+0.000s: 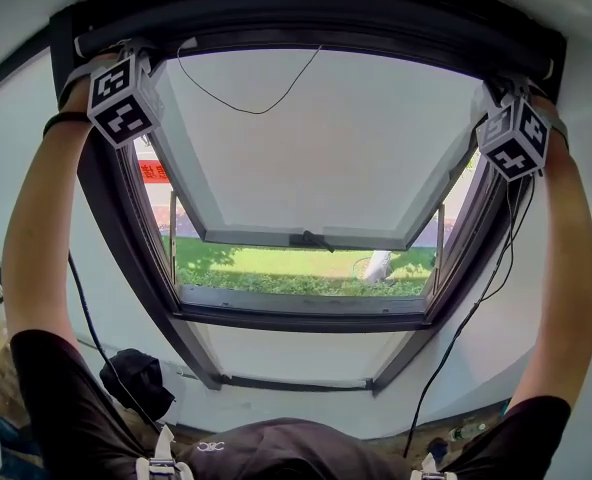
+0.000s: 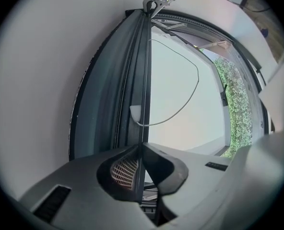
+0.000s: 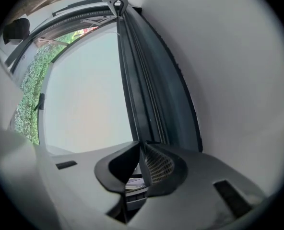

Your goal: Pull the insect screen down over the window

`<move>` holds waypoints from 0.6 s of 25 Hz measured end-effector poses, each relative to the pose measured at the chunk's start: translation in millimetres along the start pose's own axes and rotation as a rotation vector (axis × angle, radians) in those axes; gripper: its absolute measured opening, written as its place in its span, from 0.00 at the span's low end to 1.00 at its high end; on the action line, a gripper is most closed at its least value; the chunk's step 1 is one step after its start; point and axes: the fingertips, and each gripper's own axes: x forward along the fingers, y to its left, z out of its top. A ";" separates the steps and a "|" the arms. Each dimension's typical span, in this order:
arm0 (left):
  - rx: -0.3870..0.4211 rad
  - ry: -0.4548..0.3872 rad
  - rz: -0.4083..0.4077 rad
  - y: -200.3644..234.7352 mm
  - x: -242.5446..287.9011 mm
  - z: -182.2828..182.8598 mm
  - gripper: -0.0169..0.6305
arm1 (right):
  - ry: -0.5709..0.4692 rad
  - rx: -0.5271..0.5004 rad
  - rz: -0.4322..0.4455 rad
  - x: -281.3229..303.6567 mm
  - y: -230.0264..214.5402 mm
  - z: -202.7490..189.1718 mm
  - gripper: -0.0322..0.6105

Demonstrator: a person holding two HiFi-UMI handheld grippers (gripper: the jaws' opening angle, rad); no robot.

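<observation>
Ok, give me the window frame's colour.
Window frame: dark grey, best seen in head view.

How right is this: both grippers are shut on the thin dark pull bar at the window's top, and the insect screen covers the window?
Wrong in one part: the head view shows the dark-framed window uncovered, the screen not yet down. The left gripper and right gripper are shut on the thin dark pull bar at its top.

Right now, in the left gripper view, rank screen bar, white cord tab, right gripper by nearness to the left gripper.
1. screen bar, clamped in its jaws
2. white cord tab, just up the bar
3. right gripper, far end
</observation>
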 end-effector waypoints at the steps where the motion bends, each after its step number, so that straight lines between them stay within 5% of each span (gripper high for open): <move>1: -0.001 -0.001 -0.003 0.2 0.0 0.1 0.06 | 0.009 -0.010 -0.006 2.9 -0.4 -1.7 0.12; 15: 0.008 -0.010 0.021 0.7 0.7 2.2 0.06 | 0.069 -0.056 0.052 15.0 4.4 -4.3 0.10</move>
